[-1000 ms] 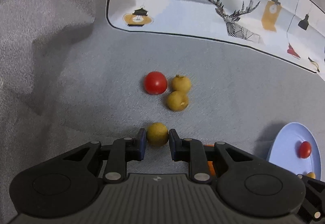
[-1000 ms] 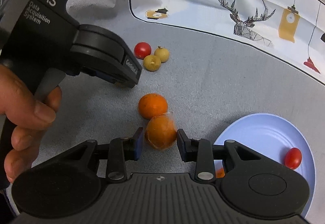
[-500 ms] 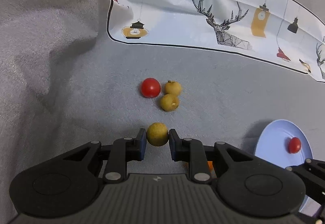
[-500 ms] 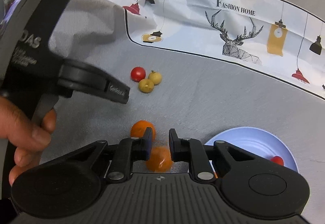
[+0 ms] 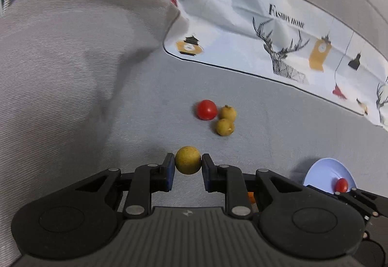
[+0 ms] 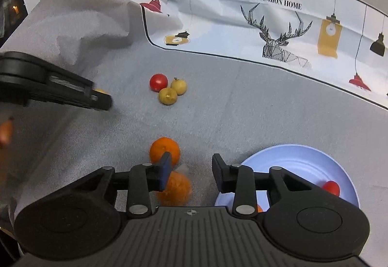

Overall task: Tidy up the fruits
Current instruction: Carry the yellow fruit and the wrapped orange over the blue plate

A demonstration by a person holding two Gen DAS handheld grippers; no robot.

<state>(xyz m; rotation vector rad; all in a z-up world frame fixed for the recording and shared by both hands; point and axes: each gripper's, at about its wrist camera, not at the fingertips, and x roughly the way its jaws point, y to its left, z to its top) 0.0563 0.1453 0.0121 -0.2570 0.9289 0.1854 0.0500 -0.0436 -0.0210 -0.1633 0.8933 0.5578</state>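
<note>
The left tongs [image 5: 188, 164] pinch a yellow fruit [image 5: 188, 160]; keep that squeeze gentle. The right tongs [image 6: 190, 171] are opening, an orange [image 6: 175, 188] beneath, unpinched: center over it first. Farther right, the blue plate [image 6: 291, 153] near the table's edge awaits both.

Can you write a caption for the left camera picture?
Left tool grips a yellow fruit above the grey cloth.

Plate [image 5: 322, 171] in left view half hidden behind gripper body at 4 o'clock; orange bit [image 5: 251, 196] barely peeks out. In right view, blurred orange [image 6: 175, 188] partly behind finger, hand [image 6: 5, 130] cut off at 9 o'clock, left gripper [image 6: 97, 97] motion-blurred.
</note>
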